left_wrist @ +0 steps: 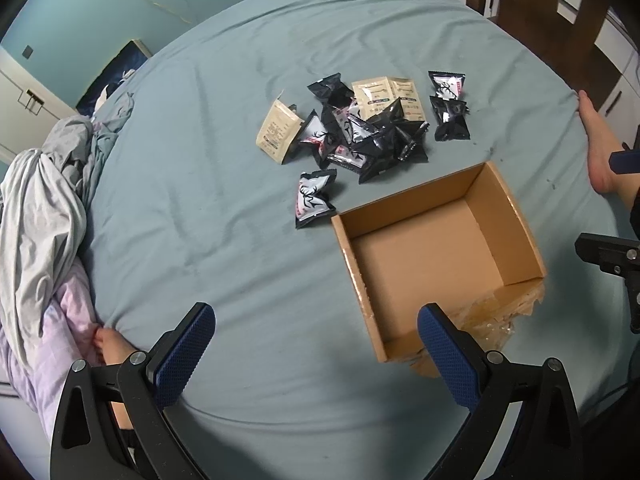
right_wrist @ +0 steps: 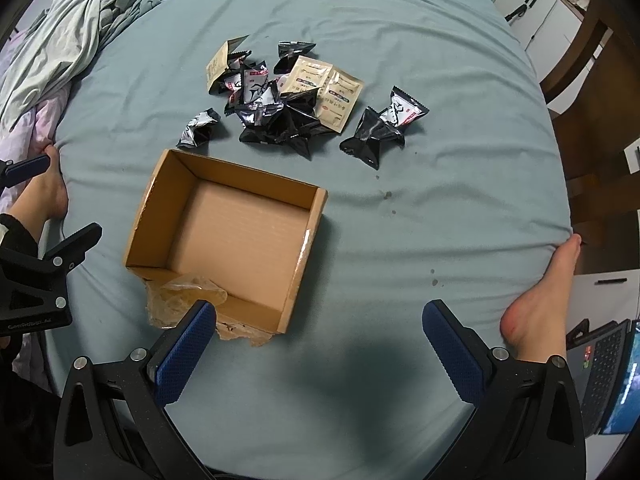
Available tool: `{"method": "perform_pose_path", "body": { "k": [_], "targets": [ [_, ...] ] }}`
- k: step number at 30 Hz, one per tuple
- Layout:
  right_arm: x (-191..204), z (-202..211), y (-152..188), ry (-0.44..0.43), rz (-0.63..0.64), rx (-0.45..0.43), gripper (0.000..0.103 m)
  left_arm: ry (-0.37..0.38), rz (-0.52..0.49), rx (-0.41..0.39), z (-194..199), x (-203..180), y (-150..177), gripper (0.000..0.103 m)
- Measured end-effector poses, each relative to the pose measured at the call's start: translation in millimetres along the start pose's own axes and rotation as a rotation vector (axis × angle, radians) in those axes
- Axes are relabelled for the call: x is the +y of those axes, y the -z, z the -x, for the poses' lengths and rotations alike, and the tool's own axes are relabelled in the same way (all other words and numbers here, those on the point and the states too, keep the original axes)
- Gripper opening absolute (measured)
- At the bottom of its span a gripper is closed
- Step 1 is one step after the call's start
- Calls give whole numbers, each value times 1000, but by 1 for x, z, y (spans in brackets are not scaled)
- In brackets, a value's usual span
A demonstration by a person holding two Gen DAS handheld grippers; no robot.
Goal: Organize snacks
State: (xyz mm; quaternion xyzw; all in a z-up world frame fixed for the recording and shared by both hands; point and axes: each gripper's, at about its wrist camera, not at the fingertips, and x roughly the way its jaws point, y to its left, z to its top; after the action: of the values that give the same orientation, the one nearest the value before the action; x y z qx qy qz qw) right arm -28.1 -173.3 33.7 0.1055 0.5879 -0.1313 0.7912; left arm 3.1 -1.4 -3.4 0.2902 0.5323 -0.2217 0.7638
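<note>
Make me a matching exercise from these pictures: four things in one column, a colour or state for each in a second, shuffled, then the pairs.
Things:
1. cardboard box
2. left gripper
3. bed sheet
4. tan sachets

Descriptions:
A. blue-grey and wrinkled
B. empty, top open
C. lying in the pile with the black snack packets
D. open, holding nothing

Pairs: 1-B, 2-D, 3-A, 4-C
</note>
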Motion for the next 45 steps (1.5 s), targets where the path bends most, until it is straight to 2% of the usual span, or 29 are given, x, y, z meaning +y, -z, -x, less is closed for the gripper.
{"method": "perform_pose_path", "body": {
  "k": [13, 22, 38, 45],
  "targets": [
    [-4, -6, -6, 7, -28, 15, 103, 23, 27, 1, 2, 4, -1, 103],
    [-11, -9, -6, 1, -72, 30, 103, 8, 29, 5, 1, 0, -3, 103],
    [-4, -29, -26, 10, -36, 46, 103, 41, 82, 27, -6, 7, -17, 103],
    [-19, -45, -44, 22, -71, 57, 103, 62, 102, 38, -8, 9, -22, 103]
  ]
}}
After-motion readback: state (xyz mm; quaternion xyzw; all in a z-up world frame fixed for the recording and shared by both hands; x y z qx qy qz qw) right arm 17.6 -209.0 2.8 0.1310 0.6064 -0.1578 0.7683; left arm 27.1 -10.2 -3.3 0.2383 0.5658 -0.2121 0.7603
